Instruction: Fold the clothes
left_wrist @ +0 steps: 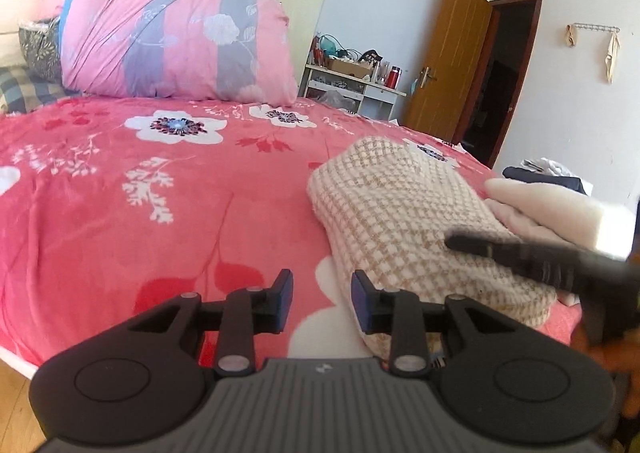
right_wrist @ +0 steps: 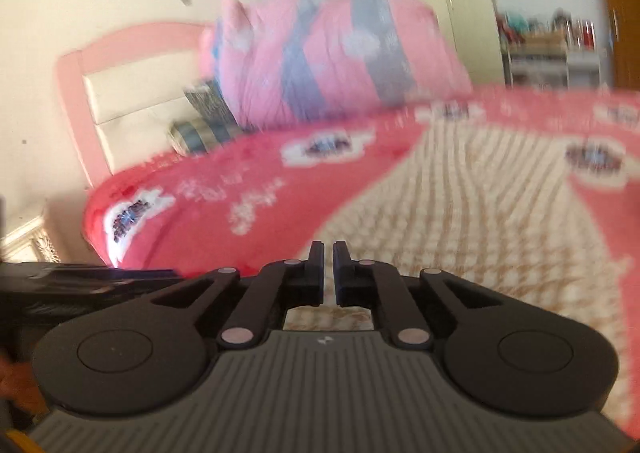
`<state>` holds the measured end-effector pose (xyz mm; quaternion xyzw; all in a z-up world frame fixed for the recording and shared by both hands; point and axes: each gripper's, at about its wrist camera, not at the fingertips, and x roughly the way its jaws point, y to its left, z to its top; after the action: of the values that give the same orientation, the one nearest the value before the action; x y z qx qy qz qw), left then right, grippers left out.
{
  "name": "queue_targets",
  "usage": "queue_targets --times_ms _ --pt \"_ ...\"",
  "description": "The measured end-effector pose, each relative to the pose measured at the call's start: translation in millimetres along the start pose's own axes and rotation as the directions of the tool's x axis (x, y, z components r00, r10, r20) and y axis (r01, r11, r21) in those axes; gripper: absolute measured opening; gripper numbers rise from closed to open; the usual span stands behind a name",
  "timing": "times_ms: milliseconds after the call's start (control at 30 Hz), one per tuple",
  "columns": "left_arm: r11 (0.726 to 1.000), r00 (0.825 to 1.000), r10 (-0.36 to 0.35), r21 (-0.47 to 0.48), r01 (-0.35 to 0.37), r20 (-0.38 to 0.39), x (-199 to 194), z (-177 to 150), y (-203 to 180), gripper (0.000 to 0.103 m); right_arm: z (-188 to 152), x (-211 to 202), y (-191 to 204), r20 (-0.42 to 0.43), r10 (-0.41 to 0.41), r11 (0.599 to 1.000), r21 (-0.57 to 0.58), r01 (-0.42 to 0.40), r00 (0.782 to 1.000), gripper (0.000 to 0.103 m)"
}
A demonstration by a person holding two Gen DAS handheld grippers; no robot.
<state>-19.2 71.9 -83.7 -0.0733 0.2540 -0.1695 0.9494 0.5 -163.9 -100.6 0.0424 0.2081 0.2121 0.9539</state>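
- Garment [left_wrist: 404, 213]: a cream knit with a small tan check pattern, lying folded into a thick, rounded bundle on the right side of the bed, near the bed's near edge. The weave is waffle-like; the folded edges are soft and bulging, not crisp.
- The same garment [right_wrist: 460, 205] fills the right half of the right wrist view, directly ahead of that gripper; the picture is motion-blurred, so the weave reads only as streaks.
- A plain white fleecy piece [left_wrist: 532, 209] lies against the bundle's right side — whether it is part of the garment or a separate item cannot be told.
- Bed cover [left_wrist: 160, 193]: coral-pink plush with large white flowers and white sprigs. A rolled pink-and-grey floral quilt [left_wrist: 176, 37] sits at the far end.
- Left gripper [left_wrist: 322, 299]: jaws moderately parted, nothing between them; the right pad sits just beside the bundle's near corner, and contact cannot be confirmed.
- Right gripper [right_wrist: 328, 273]: jaws nearly together, only a thin slit between the pads, no cloth visibly pinched. In the left wrist view it appears as a blurred dark bar [left_wrist: 540, 257] across the bundle's right end.
- Markings: a small pale emblem on each gripper body — not legible. No readable writing elsewhere.
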Motion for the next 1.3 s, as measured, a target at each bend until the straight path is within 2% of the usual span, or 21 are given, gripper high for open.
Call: queue_targets --times_ms 67,133,233,333,400,433,467,533,567,700,800,900,933,967,1067,1133,1233,1267,1300 --pt "1.000 1.000 -0.011 0.025 0.011 0.000 5.9 3.4 -7.0 0.032 -32.0 21.9 -4.4 -0.077 -0.021 1.000 0.001 0.022 0.997 0.000" --pt "0.998 1.000 -0.028 0.058 0.027 0.013 11.7 7.6 -16.4 0.032 -44.7 19.9 -15.4 -0.020 0.006 0.997 0.077 -0.005 1.000 0.000" --pt "0.992 0.996 -0.066 0.112 0.059 0.059 25.6 18.6 -32.9 0.032 -23.1 -1.3 -13.2 -0.011 -0.024 0.995 0.093 0.025 1.000 0.000" --pt "0.980 0.991 -0.105 0.180 0.090 0.077 45.5 27.7 -52.4 0.032 -4.6 -38.0 -15.4 0.097 -0.127 0.990 0.066 0.121 0.987 0.001" --pt "0.971 0.993 -0.115 0.215 0.109 0.013 68.9 24.3 -64.7 0.033 0.9 -49.6 -23.5 0.142 -0.253 0.968 0.026 0.252 0.957 0.003" --pt "0.965 0.995 -0.094 0.241 0.100 -0.034 83.0 19.1 -71.1 0.033 -4.6 -41.3 -31.4 0.094 -0.305 0.952 -0.005 0.307 0.948 0.003" --pt "0.954 0.996 -0.085 0.288 0.088 -0.024 90.1 9.4 -77.7 0.033 -11.4 -30.7 -40.0 0.036 -0.357 0.933 -0.041 0.358 0.934 0.002" --pt "0.920 0.998 -0.064 0.388 0.050 0.024 91.0 -3.3 -93.5 0.035 -46.1 -5.0 -63.1 -0.058 -0.343 0.938 -0.078 0.338 0.938 0.000" --pt "0.907 0.999 -0.039 0.419 0.023 0.029 90.6 -4.4 -100.4 0.035 -56.4 -6.0 -65.0 -0.023 -0.341 0.936 -0.098 0.337 0.940 0.000" --pt "0.911 0.998 -0.058 0.410 0.042 0.026 84.0 9.7 -105.3 0.035 -29.3 -9.0 -47.8 -0.062 -0.384 0.914 -0.167 0.369 0.921 0.000" --pt "0.892 0.992 -0.071 0.453 0.017 0.103 77.8 14.8 -113.7 0.036 -3.4 -26.0 -40.1 0.033 -0.356 0.922 -0.153 0.357 0.934 0.002" --pt "0.885 0.997 -0.062 0.465 0.036 0.041 105.4 6.0 -122.7 0.036 11.4 -23.4 -34.8 0.118 -0.322 0.921 -0.193 0.340 0.939 0.003" --pt "0.883 0.998 -0.059 0.468 0.044 0.017 115.3 2.9 -125.6 0.036 8.5 -13.3 -40.5 0.091 -0.313 0.922 -0.209 0.325 0.945 0.003" --pt "0.873 0.998 -0.063 0.485 0.044 0.023 118.8 -0.9 -130.6 0.037 0.0 7.3 -55.6 0.011 -0.323 0.922 -0.223 0.317 0.946 0.003" --pt "0.844 0.997 -0.064 0.535 0.034 0.038 122.7 -4.1 -148.7 0.039 -31.8 19.6 -78.0 0.049 -0.371 0.879 -0.302 0.368 0.927 0.000" --pt "0.852 0.997 -0.076 0.521 0.049 0.031 128.0 -0.1 -148.5 0.038 -21.0 16.4 -73.8 0.024 -0.392 0.862 -0.340 0.376 0.920 0.000" --pt "0.867 0.996 -0.089 0.495 0.063 0.029 131.4 1.8 -142.3 0.038 -5.3 5.3 -79.4 -0.013 -0.344 0.905 -0.273 0.327 0.939 0.000" --pt "0.871 0.995 -0.091 0.487 0.064 0.031 131.3 2.0 -141.2 0.038 -3.1 -3.0 -79.1 -0.009 -0.319 0.924 -0.227 0.308 0.948 0.000" --pt "0.875 0.995 -0.093 0.480 0.066 0.033 131.2 2.0 -140.3 0.038 -1.6 -5.3 -77.8 0.010 -0.306 0.926 -0.229 0.300 0.952 0.003"
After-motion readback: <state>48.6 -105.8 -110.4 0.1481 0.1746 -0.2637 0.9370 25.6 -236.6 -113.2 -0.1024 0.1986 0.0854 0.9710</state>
